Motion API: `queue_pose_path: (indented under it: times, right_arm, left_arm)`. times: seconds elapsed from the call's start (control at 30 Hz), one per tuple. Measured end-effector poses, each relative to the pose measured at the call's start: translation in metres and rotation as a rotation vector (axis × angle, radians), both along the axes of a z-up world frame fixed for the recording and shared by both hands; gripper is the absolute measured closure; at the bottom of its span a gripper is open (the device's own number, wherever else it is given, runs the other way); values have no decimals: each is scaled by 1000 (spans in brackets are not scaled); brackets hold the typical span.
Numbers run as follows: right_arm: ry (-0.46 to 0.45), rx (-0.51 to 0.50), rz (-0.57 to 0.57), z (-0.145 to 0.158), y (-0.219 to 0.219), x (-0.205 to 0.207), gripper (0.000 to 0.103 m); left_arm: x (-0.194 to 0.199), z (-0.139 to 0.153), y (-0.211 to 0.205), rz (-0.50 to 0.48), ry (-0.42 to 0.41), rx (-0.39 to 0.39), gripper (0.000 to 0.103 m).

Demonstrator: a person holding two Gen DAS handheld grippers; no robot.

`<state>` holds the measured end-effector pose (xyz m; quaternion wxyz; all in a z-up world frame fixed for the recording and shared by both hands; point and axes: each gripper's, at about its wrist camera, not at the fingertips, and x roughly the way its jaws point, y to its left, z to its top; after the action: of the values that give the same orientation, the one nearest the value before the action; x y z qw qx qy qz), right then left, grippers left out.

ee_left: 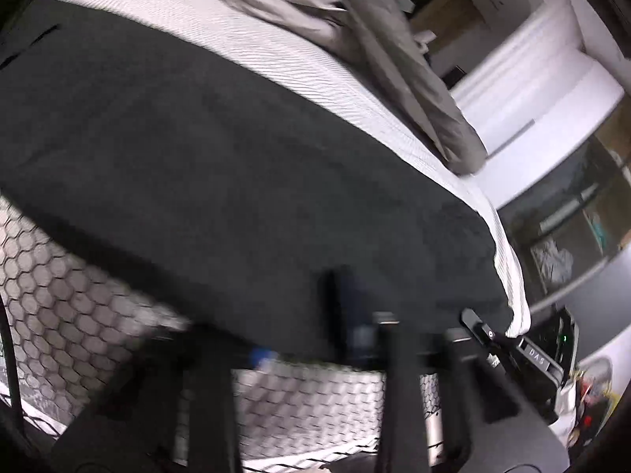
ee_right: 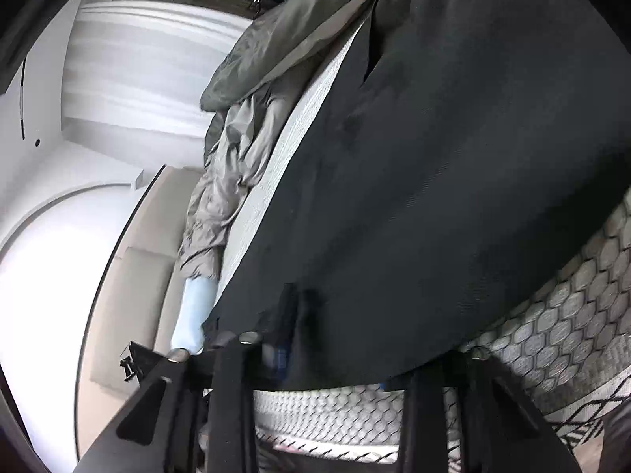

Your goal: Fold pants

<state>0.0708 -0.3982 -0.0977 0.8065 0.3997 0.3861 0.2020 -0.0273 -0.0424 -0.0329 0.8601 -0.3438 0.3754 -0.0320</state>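
Observation:
Black pants (ee_left: 236,157) lie spread flat over the bed, their near edge hanging a little over the mattress side (ee_left: 59,276). In the left wrist view, my left gripper (ee_left: 347,307) is blurred, its dark fingers close together and pinching that near edge. The same pants (ee_right: 453,177) fill the right half of the right wrist view. There my right gripper (ee_right: 295,315) is shut on a corner of the hem, with the cloth puckered between the fingertips. Fabric covers both pairs of fingertips.
A white ribbed sheet (ee_left: 276,51) covers the bed, and a crumpled grey duvet (ee_left: 394,59) lies along its far side. The mattress side (ee_right: 572,307) has a hexagon pattern. A light blue item (ee_right: 195,315) sits at the bed's edge. Shelves (ee_left: 572,216) stand beyond.

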Motion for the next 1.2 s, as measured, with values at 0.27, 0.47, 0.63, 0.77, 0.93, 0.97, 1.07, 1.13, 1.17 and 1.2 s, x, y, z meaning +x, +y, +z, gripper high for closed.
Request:
queue_pose_path:
  times: [0.27,0.47,0.63,0.77,0.93,0.97,1.07,1.13,1.17,1.2]
  right_arm:
    - [-3,-48,-295,12,-81,-14,93]
    - [64,140,-431,-4,-145,-23,93]
    - [64,181,-274,-5,-109,-23,91]
    - [86,173,-27,-11,-45,-15,88]
    - [46,105,93,-16,32,-4,88]
    - [37,98,89,-16,39,-4,88]
    - [19,121,66,-17,50,-4,88]
    - [11,106,49,-19,60,-9,88]
    - [0,90,45,-17,65,-12,87]
    - [-11,69,47,-15,69,-14,87]
  left_arm:
    - [-14,-10,29,-32,-22,-75,92]
    - [-22,-7,44,-27,-28,-60,92]
    - [-24,0,54,-9,-26,-54,90]
    - [-20,-2,55,2,-18,-62,90]
    - [-13,-8,55,10,-19,-63,90]
    - [-11,-9,54,13,-18,-63,90]
    - [-11,-11,51,22,-17,-54,89]
    - [-10,-11,48,23,-20,-45,85]
    - [-11,-10,46,24,-23,-40,82]
    - [-10,-9,44,23,-28,-35,80]
